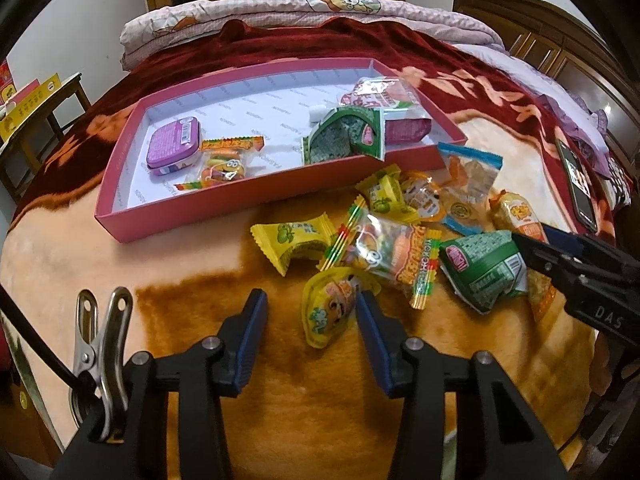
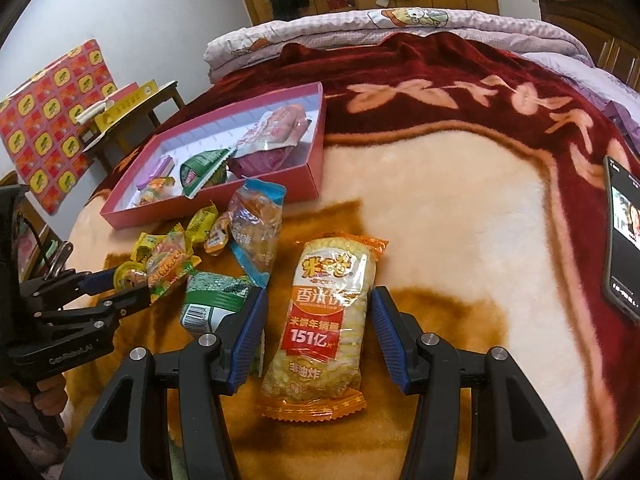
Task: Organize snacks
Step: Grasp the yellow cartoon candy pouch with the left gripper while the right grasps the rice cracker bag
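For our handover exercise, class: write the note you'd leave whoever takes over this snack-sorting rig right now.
Left claw: open, astride the yellow jelly pack.
Right claw: open, astride the rice cracker pack.
Done: a purple tin and several packets lie in the pink box.
Left: both those packs and the loose pile on the blanket in front of the box.

Blanketed bed (image 2: pixel 440 184) carries pink tray (image 1: pixel 120 184), snacks (image 1: pixel 384 240), phone (image 2: pixel 620 236).

Phone (image 2: pixel 622 236) cut by right edge; green packet (image 2: pixel 212 300) partly behind jaws.
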### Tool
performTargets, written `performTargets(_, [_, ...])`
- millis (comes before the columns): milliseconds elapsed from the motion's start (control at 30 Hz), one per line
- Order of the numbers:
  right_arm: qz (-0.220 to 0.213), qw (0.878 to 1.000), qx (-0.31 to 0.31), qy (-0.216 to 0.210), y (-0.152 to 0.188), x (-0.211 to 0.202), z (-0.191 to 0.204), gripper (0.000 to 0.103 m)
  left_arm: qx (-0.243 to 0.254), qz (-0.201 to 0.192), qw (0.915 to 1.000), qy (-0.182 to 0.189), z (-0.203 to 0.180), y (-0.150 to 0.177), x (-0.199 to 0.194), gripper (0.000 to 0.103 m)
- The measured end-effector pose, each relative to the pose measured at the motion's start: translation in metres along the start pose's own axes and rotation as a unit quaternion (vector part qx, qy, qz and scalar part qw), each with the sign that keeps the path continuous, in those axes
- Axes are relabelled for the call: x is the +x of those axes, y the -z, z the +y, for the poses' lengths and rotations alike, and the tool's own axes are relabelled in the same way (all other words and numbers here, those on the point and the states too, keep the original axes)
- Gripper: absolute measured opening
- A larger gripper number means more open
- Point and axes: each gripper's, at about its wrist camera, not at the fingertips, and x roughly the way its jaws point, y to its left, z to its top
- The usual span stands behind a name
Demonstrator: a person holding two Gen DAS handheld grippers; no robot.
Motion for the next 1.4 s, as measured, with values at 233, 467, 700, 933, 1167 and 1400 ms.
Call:
performTargets(233, [-0.013,1.000,0.004,-0.001,0.001,-0.001,0.001,0.052,0.011,-0.005,0.9998,0.013,-0.002,0.001,-0.004,0.029])
performTargets(467, [-0.018,1.000,0.001,0.004,0.001,-0.003,0.003,0.040,0.017,-0.009,0.9996,0.022,-0.002,0.004,-0.009,0.026])
performTargets(700, [-0.029,1.000,0.000,-0.004,-0.002,-0.010,0.010,0.039,0.008,-0.023,0.9994,0.026,0.004,0.006,-0.018,0.026])
performTargets(933, [-0.044,0.999,-0.012,-0.010,-0.005,-0.021,0.023,0.039,-0.008,-0.041,0.9987,0.030,0.014,0.005,-0.032,0.026])
performTargets(1167, [-0.036,0.999,-0.018,-0.027,-0.007,-0.024,0.036,0.039,-0.017,-0.056,0.9978,0.032,0.021,0.001,-0.042,0.026])
performTargets(1400, [-0.038,0.998,-0.038,-0.029,-0.015,-0.028,0.052,0.039,-0.022,-0.064,0.9971,0.034,0.026,-0.007,-0.045,0.026])
